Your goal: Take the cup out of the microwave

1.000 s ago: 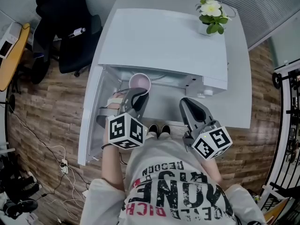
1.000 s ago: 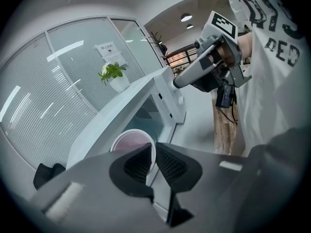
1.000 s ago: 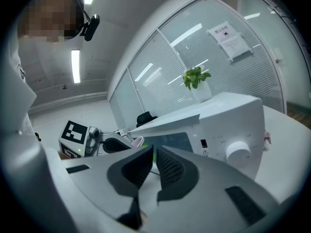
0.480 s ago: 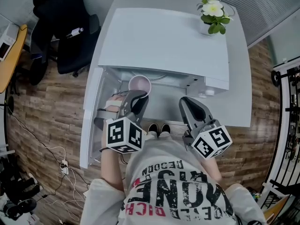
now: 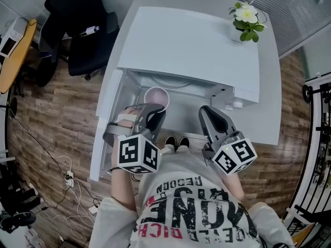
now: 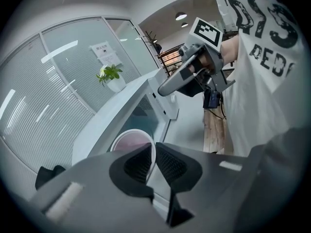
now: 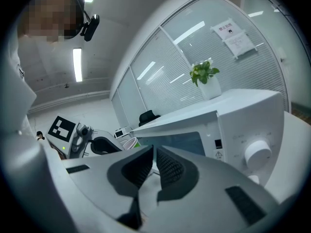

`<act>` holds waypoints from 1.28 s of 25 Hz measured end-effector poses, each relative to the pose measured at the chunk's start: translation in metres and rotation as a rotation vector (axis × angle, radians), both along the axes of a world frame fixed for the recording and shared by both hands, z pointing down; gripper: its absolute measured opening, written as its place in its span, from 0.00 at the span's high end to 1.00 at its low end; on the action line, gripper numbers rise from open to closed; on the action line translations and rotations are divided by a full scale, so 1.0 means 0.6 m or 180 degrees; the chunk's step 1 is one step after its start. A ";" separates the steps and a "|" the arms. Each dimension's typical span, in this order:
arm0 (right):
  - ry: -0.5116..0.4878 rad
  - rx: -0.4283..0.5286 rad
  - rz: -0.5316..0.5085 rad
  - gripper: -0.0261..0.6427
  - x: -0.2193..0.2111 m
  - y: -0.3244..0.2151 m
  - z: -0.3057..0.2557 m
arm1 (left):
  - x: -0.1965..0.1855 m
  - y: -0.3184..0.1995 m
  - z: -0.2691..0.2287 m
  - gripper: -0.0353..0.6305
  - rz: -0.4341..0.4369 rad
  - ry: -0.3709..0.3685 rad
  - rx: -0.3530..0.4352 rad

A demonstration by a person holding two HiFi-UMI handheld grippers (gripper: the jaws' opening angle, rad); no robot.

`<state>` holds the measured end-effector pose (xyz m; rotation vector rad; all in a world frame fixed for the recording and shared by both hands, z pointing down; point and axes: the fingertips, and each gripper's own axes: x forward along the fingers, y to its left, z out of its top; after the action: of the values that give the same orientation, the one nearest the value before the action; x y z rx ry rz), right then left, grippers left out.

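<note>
Your left gripper (image 5: 153,112) is clamped on the cup (image 5: 155,95). In the left gripper view, the thin white wall at the cup's rim runs between the two ribbed pads, one pad inside the cup and one outside. The cup is upright, pale pink inside. It sits at the mouth of the microwave (image 5: 189,40), just past the front edge of its top and toward the door side.

The microwave's door (image 5: 105,118) hangs wide open on the left, and your left gripper reaches in beside it, angled down.

Your right gripper (image 5: 209,117) has its jaws together with nothing between them. It is held nearly level in front of the microwave's right half, apart from the cup and facing the control panel with its round knob (image 7: 257,153).

The microwave stands on the white desk (image 5: 269,112). A potted plant (image 5: 247,20) sits by the far right corner of the microwave's top, but you cannot tell whether it stands on the top or behind it. A dark office chair (image 5: 88,40) stands on the wood floor to the left of the microwave, well apart from it.
</note>
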<state>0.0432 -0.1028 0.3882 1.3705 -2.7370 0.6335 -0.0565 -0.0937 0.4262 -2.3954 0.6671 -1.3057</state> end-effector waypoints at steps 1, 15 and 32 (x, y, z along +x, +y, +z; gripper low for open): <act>-0.0002 0.0002 -0.0008 0.92 -0.001 0.000 0.000 | -0.002 0.001 -0.002 0.89 -0.0003 -0.0002 0.0007; 0.0014 0.0042 0.0007 0.92 0.011 0.009 -0.006 | -0.009 0.036 -0.004 0.89 -0.0001 0.0010 -0.0059; 0.0190 0.0181 0.0120 0.92 0.036 0.004 -0.015 | 0.016 0.062 0.001 0.89 -0.0130 0.0607 -0.0294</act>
<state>0.0645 -0.1005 0.3789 1.4316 -2.7089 0.5114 -0.0472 -0.0568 0.4266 -2.6179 0.7254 -1.1564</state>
